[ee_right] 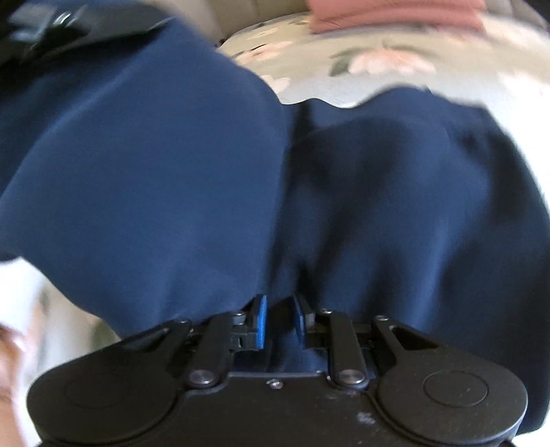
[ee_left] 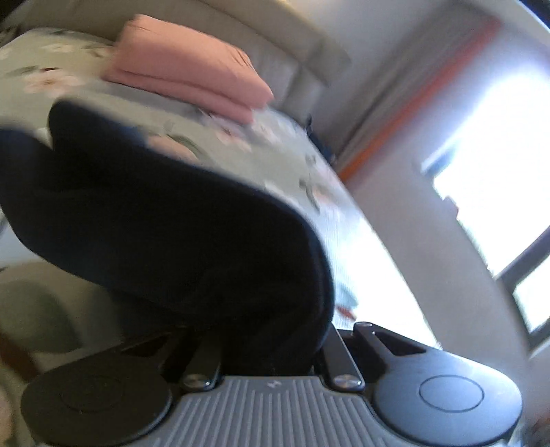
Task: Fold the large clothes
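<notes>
A large navy blue garment (ee_right: 172, 165) fills most of the right wrist view and drapes over the bed. My right gripper (ee_right: 279, 319) is shut on a bunched fold of it, the blue pads (ee_right: 262, 319) pressing the cloth from both sides. In the left wrist view the same navy garment (ee_left: 172, 240) covers the fingers of my left gripper (ee_left: 271, 344), which is shut on it; the fingertips are hidden under the cloth. The other gripper's black body (ee_right: 51, 24) shows at the top left of the right wrist view.
The bed has a pale floral sheet (ee_left: 268, 154), also seen in the right wrist view (ee_right: 378, 68). Folded pink clothes (ee_left: 185, 68) lie stacked near the beige headboard (ee_left: 275, 34). A bright window (ee_left: 498, 165) and wall stand to the right.
</notes>
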